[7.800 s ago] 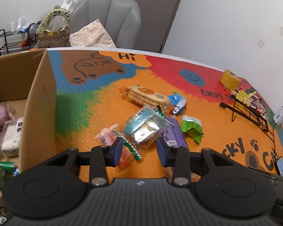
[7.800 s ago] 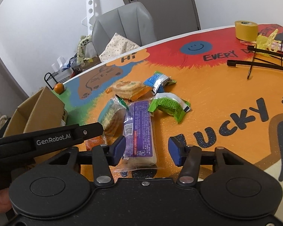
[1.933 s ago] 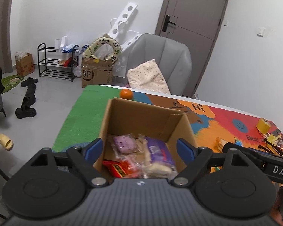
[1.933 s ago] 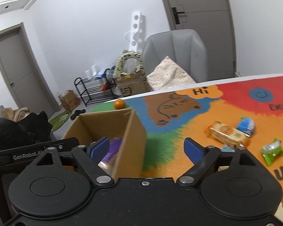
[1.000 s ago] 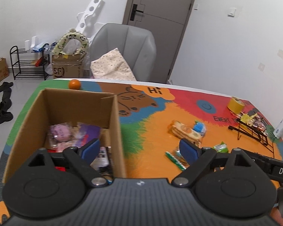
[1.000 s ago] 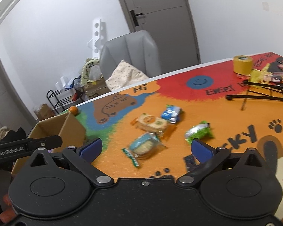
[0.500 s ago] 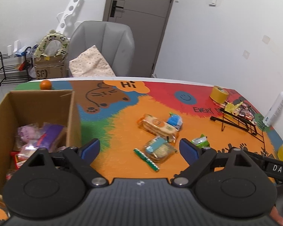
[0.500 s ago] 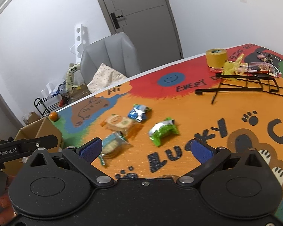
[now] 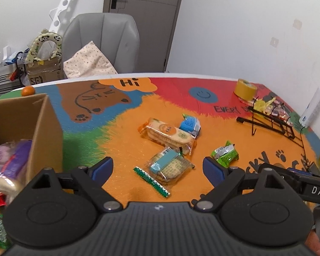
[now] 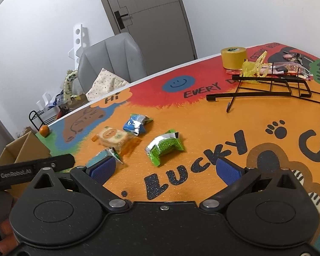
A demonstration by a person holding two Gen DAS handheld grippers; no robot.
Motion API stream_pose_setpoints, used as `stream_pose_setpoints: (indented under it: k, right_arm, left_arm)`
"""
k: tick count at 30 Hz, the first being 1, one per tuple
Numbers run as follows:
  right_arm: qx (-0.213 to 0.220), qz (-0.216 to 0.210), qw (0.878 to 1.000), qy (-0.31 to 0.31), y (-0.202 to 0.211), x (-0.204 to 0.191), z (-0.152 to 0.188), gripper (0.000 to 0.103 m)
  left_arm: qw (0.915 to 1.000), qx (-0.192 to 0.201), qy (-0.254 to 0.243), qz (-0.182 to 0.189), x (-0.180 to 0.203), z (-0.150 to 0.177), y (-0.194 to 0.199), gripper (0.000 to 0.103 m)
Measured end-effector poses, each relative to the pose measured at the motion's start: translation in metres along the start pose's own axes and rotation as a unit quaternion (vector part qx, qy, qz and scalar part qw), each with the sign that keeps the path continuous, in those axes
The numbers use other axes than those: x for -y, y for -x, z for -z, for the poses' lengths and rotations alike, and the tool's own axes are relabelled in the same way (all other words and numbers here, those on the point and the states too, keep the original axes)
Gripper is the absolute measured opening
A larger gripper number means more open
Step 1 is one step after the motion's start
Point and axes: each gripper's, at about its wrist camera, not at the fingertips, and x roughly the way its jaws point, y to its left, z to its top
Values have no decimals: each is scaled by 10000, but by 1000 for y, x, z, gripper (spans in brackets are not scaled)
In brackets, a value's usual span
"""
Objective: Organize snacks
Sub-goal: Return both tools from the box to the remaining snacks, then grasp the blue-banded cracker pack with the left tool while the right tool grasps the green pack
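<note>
1. From the left wrist view, your left claw (image 9: 157, 166) stood wide apart and empty above the table (image 9: 121, 128) with its colourful printed orange cover.
2. Between its blue fingertips (image 9: 101, 167) lay the clear biscuit packet with a teal label (image 9: 169, 167); the long orange cracker packet (image 9: 167, 133), the small blue foil packet (image 9: 189, 123) and the crumpled green foil packet (image 9: 225, 154) lay beyond it.
3. The open brown cardboard box (image 9: 47, 123) at the left held several snacks already.
4. From the right wrist view, your right claw (image 10: 166, 168) was also spread apart, gripping nothing.
5. The green foil packet (image 10: 164, 145) lay just ahead of it, with the blue (image 10: 134, 124) and orange (image 10: 113, 138) packets further off.
</note>
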Motion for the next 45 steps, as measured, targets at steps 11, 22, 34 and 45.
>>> stream_pose_setpoints:
  k: [11,22,34,45]
  right_arm:
    - [-225,-16,9997,8,-32,13,1,98]
    - [-367,-27,9987,362,-56,5,0,85]
    - [-355,52,9970,690,-75,-7,-12,85]
    - [-465,364,9920,1116,-80,-24,-5,41]
  left_arm:
    - [9989,-422,-188,-84,8,3,-50,90]
    - [9978,-523,-343,-199,7,6,-73,89]
    - [9966,-516,-592,-253,13,10,-81,72]
    - [9983,-467,-293,-182,-3,7,-69,47]
